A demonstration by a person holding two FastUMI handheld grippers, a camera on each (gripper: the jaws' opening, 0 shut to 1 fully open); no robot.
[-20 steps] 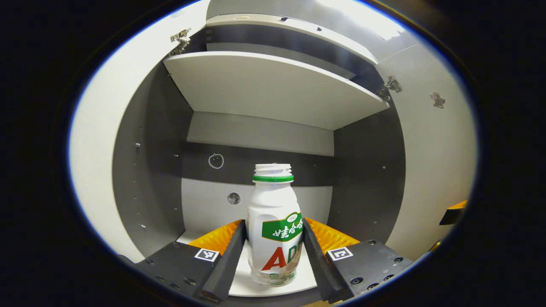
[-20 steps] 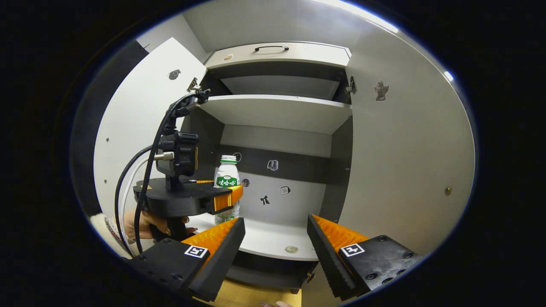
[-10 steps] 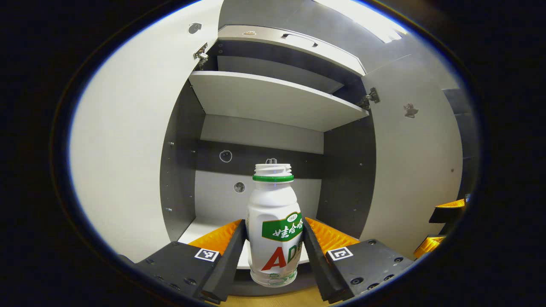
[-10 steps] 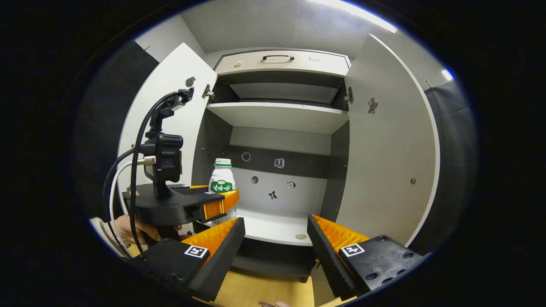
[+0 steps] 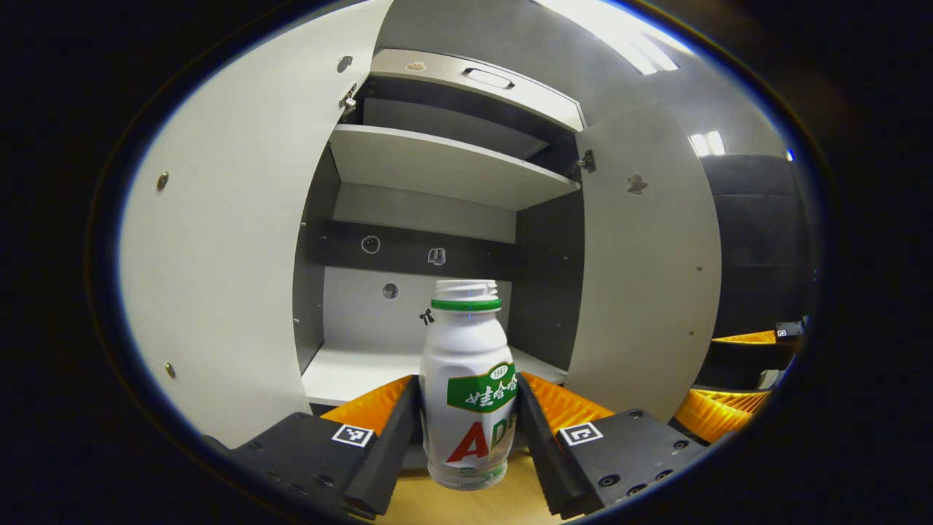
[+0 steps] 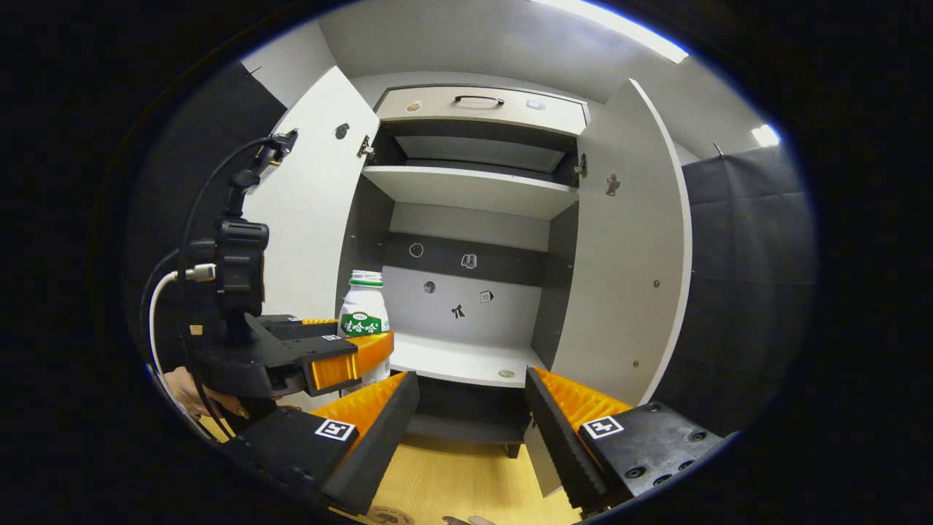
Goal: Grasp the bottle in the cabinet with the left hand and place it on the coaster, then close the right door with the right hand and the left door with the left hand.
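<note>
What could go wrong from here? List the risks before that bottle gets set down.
1. The bottle has no cap; if it holds any liquid, tilting it in the left gripper could spill it.
2. Both cabinet doors stand open: the left door and right door flank the path, so a sideways swing might clip one.
3. The right gripper hangs open close by and could get in the way.

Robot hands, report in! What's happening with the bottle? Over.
Left gripper shut on bottle, held upright in front of the cabinet. Right gripper open, holding nothing. Both doors open.
</note>
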